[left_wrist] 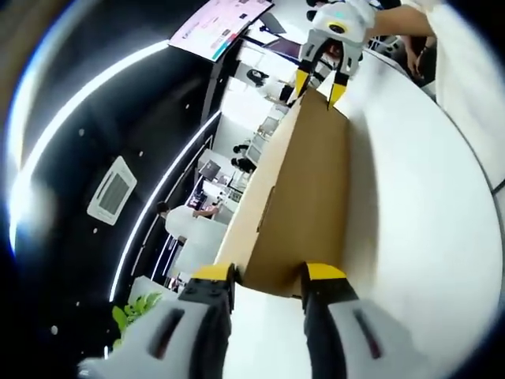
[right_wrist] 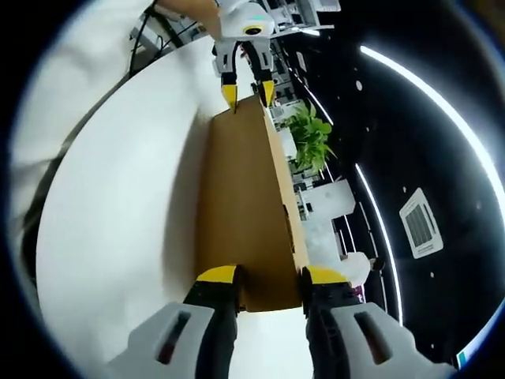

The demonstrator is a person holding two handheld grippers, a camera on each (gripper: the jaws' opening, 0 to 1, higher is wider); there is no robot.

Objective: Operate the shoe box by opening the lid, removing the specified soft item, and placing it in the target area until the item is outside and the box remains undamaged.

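left hand-held gripper point(left_wrist: 268, 283), right hand-held gripper point(right_wrist: 268, 278) each clamp opposite shoe box point(left_wrist: 304, 197) ends.

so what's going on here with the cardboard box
A person is holding a brown cardboard shoe box from both ends with two handheld grippers, over a white table. The left gripper straddles the near end in its own view, and the right gripper straddles the opposite end; each shows at the far end of the other's view. The jaws sit on either side of the box's edge. The lid looks closed, and no soft item shows outside the box.
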